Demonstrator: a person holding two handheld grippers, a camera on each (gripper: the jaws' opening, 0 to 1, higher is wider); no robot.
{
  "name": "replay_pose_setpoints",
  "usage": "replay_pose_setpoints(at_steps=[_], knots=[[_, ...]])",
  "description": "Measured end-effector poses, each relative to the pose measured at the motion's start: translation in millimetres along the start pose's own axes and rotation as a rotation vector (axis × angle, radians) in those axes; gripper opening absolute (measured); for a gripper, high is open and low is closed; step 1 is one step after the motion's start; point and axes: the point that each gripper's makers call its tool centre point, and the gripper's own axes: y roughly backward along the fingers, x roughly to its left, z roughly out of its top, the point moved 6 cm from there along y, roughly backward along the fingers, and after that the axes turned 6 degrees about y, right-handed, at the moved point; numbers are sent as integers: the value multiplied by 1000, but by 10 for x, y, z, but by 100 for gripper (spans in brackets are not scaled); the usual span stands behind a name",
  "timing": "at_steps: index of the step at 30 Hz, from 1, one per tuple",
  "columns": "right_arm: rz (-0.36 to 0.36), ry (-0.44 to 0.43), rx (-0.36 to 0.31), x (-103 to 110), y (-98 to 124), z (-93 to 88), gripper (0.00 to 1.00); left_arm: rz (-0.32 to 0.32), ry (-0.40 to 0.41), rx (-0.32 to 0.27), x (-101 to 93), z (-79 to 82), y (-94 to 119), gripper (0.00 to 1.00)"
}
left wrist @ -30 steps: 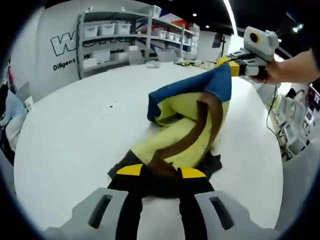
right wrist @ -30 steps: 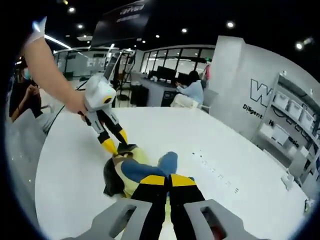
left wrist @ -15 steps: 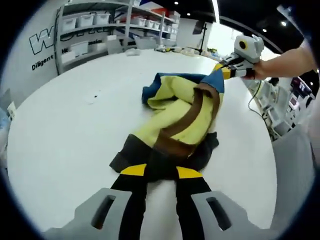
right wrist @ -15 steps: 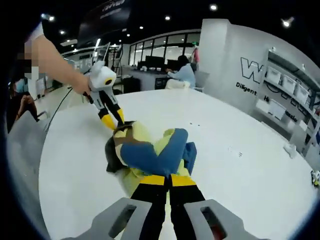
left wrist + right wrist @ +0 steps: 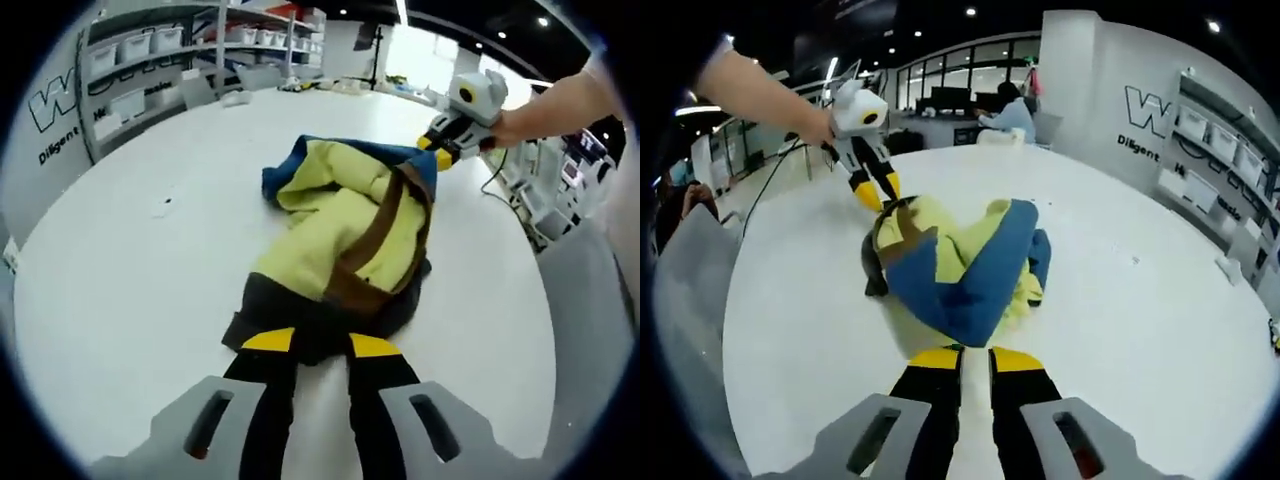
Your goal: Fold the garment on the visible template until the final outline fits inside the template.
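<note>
At the near edge of the white surface (image 5: 130,260), the left hand-held gripper (image 5: 308,345) has its yellow-tipped jaws pressed together on the dark hem of the garment (image 5: 350,240), a single bunched piece in yellow-green, blue and brown. Beyond it, at the far end, the right hand-held gripper (image 5: 440,152) pinches the blue edge. In the right gripper view the same holds from the other side: the right hand-held gripper (image 5: 974,358) clamps the blue flap, with the left one (image 5: 878,188) far across the heap.

Over the last second the blue end has come down from a raised, stretched position and the two ends have drawn closer, so the cloth now lies heaped and lower on the surface. I judge this a fold being laid over, not yet flat. No template outline is discernible.

Count: one garment, two grippers, one surface.
</note>
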Motion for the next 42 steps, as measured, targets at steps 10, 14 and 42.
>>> replay_pose_setpoints(at_steps=[10,14,42], knots=[[75,141,-53,195,-13,342,24,-46,-11,67,-115,-121,-56,6],[104,176,-56,227,-152,497,23,-63,-16,69,-128,-124,-46,4],[273,239,99,314,-384,477,22,-84,-45,111,-179,-173,-134,1]])
